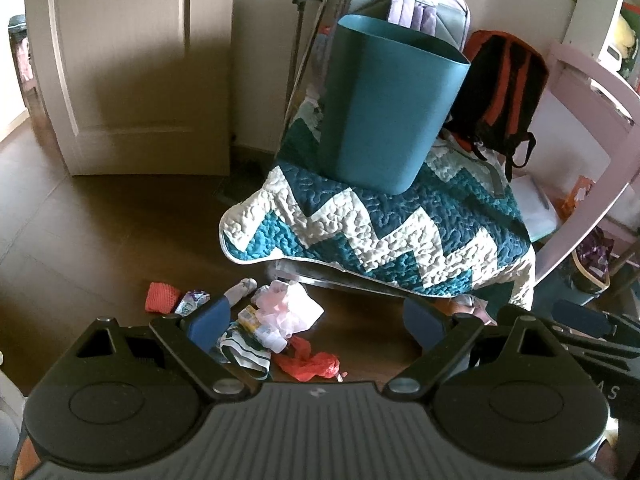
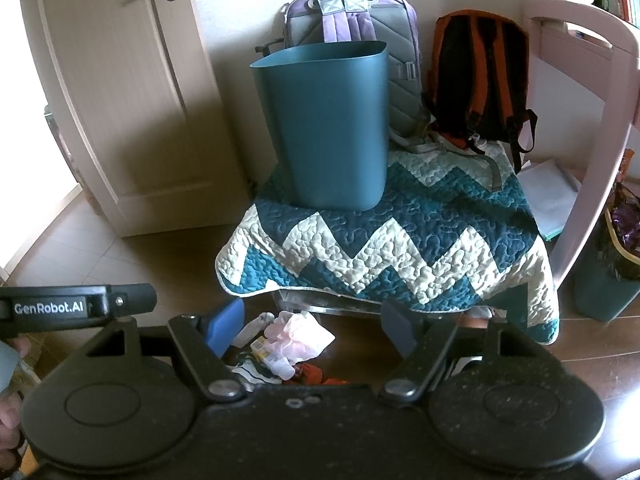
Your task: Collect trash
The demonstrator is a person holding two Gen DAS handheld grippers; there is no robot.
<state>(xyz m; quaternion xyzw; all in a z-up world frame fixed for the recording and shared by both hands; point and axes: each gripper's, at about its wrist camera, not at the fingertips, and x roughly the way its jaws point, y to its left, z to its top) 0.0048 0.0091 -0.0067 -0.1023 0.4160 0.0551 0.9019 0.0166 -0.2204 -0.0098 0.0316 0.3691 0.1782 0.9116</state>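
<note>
Trash [image 1: 276, 328] lying in a loose heap on the brown floor [image 1: 100, 240], just in front of the near edge of the quilt-covered seat. In the heap: crumpled white and pink paper [image 1: 290, 306], a red plastic bag [image 1: 310, 362], a small yellow carton [image 1: 249, 315], a striped cloth [image 1: 244, 354]. A little apart to the left, a red net piece [image 1: 162, 297] and a small printed wrapper [image 1: 192, 303].

Teal bin [image 1: 384, 108] standing upright on the zigzag quilt [image 1: 400, 224], toward its far left part, mouth facing up, inside not visible. Behind the bin, leaning at the wall, a purple-grey backpack [image 2: 352, 12] and, to the right of it, an orange-black backpack [image 2: 476, 76]. Pale door [image 2: 120, 100] at the left, pink frame [image 2: 580, 40] at the right.

Left tool [image 1: 316, 322] held above the floor, blue pads [image 1: 210, 322] spread wide, nothing between them, heap seen in the gap. Right tool [image 2: 314, 322] likewise spread wide and holding nothing, the same heap below it. Both tools apart from the trash, not touching it. Part of the left tool visible at the left edge of the right wrist view, with fingers of a hand [image 2: 10, 416] beside it.
</note>
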